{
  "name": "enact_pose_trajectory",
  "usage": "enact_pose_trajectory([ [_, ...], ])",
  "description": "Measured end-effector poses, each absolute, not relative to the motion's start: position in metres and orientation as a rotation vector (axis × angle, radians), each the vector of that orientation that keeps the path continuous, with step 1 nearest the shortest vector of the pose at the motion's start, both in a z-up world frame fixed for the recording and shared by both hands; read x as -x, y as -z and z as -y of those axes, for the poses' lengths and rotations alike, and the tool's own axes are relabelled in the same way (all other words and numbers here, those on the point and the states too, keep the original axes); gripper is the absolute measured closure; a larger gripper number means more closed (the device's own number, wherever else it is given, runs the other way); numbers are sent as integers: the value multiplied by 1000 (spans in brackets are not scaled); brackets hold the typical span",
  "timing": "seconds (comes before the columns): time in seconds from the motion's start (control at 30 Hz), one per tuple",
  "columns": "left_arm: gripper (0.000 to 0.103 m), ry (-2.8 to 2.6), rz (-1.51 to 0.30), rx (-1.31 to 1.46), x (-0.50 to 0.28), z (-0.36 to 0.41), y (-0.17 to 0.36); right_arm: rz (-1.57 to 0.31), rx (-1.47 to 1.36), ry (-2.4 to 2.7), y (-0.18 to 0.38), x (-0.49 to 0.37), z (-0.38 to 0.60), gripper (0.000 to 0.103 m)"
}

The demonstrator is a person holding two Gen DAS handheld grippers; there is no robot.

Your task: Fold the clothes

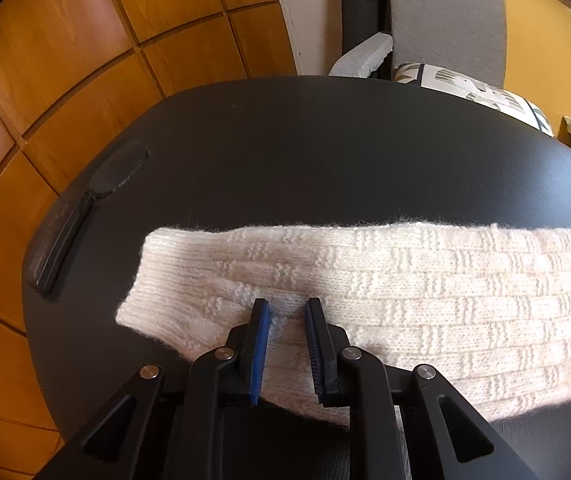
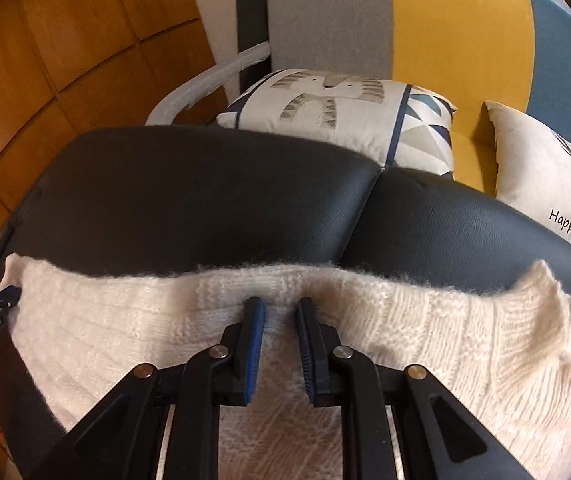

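So the cream knit sweater point(image 1: 405, 304) was lying across the black padded bench point(image 1: 305, 152) as a long band, maybe already doubled over, but I couldn't tell how many folds were in. Left tool point(image 1: 287, 312) and right tool point(image 2: 279, 310) both hovered over the knit, narrowly parted, gripping nothing. No baskets or bins anywhere in view.

Black leather seat point(image 1: 325, 152), printed cushions point(image 2: 337, 116), wooden floor point(image 1: 65, 60).
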State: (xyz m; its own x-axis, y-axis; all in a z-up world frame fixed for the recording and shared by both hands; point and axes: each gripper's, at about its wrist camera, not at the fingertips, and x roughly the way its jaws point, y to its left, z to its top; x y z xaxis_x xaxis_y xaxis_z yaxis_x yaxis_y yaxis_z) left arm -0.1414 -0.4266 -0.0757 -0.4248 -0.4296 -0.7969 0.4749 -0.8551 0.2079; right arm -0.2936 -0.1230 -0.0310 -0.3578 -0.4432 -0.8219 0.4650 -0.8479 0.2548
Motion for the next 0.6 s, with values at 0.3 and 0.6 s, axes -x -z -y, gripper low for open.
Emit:
enact_pose_trajectory([
  [0.3, 83, 2332, -155, -1198, 131, 406, 52, 46, -1264, 2163, 5, 258, 77, 80],
  [0.6, 38, 2863, -50, -1191, 52, 244, -3, 201, -1195, 2117, -30, 101, -71, 78],
])
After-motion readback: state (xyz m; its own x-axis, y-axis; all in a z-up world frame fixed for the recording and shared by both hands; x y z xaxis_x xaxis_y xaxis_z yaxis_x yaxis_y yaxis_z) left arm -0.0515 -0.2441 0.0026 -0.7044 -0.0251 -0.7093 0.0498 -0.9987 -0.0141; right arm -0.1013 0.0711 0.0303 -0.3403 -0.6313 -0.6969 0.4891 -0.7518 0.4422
